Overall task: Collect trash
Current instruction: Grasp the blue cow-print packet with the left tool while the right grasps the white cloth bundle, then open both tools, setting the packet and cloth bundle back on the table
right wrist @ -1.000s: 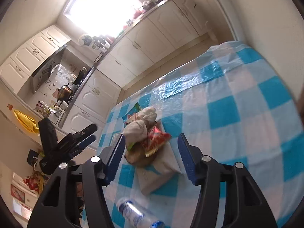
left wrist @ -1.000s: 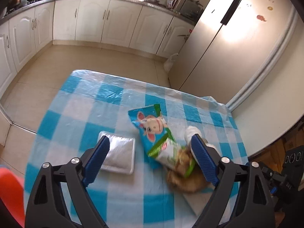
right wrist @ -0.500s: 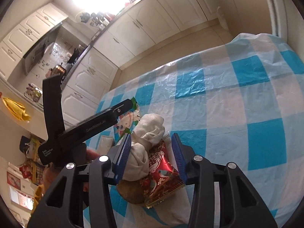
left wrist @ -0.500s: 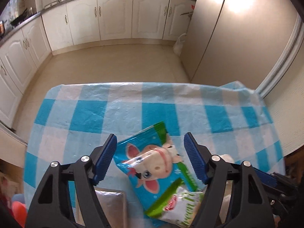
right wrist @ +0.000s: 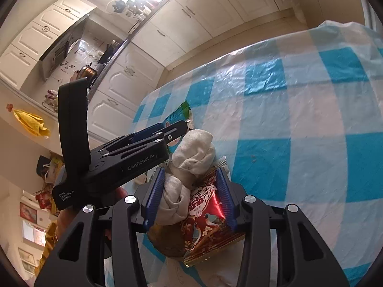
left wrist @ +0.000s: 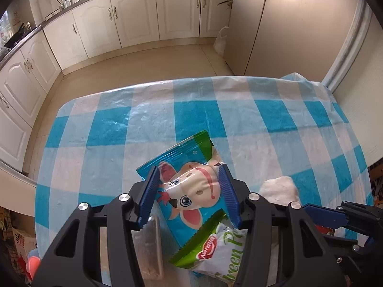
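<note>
1. Your left tongs (left wrist: pixel 189 191) had just been closing around the blue cow packet (left wrist: pixel 184 179), low in the middle of the frame on the table (left wrist: pixel 115 129). The pads touched its sides.
2. It looked light, puffy and slippery. Squeeze its fat middle.
3. Your right tongs (right wrist: pixel 190 196) were clamped on the white wad (right wrist: pixel 191 157) and red wrapper (right wrist: pixel 205 212); both looked soft and crinkly.

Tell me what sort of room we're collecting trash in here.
A home kitchen, most likely. White cabinets run under a countertop, a pot sits by a range hood, and the trash lies on a table with a blue checked cloth.
</note>
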### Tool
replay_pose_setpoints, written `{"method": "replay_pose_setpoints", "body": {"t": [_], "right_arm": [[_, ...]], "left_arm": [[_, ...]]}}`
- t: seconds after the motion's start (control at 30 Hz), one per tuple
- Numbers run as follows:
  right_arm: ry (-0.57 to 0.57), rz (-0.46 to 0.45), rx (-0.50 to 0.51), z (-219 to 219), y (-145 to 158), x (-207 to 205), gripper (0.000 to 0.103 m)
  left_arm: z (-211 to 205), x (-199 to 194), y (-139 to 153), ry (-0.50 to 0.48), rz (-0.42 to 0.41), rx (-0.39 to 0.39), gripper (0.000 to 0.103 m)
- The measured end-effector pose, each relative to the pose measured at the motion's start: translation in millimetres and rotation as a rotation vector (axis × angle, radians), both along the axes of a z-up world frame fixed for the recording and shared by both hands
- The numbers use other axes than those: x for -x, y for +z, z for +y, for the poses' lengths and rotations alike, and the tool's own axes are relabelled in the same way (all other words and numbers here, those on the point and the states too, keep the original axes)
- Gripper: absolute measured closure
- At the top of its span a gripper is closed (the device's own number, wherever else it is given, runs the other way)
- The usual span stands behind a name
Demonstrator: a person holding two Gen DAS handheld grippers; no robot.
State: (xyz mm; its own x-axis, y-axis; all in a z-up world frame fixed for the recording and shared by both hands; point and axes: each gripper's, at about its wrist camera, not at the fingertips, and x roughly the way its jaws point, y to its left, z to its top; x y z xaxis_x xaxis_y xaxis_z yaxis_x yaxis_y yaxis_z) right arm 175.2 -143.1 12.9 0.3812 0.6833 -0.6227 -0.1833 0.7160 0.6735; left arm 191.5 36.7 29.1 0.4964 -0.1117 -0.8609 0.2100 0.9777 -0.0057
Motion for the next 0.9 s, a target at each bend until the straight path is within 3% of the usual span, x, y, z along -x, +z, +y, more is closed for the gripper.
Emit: {"method": "replay_pose_setpoints", "body": {"t": [0.43,0.8,0.9], "right_arm": [[0.08,0.012,-0.07,8.1,-2.4,49.4,0.052],[0.125,-0.024,-0.071,20.6,5.0,91.2,0.049],[0.085,-0.064,-0.03,20.2,14.9,97.8,0.039]], "left_arm": [[22.7,73.8,1.9,-0.015,0.016,0.013,0.051],[44.2,136.4,2.2,0.017,0.0,0.088,0.051],[56.4,142.5,8.2,0.036,-0.022,0.142,0.051]]}}
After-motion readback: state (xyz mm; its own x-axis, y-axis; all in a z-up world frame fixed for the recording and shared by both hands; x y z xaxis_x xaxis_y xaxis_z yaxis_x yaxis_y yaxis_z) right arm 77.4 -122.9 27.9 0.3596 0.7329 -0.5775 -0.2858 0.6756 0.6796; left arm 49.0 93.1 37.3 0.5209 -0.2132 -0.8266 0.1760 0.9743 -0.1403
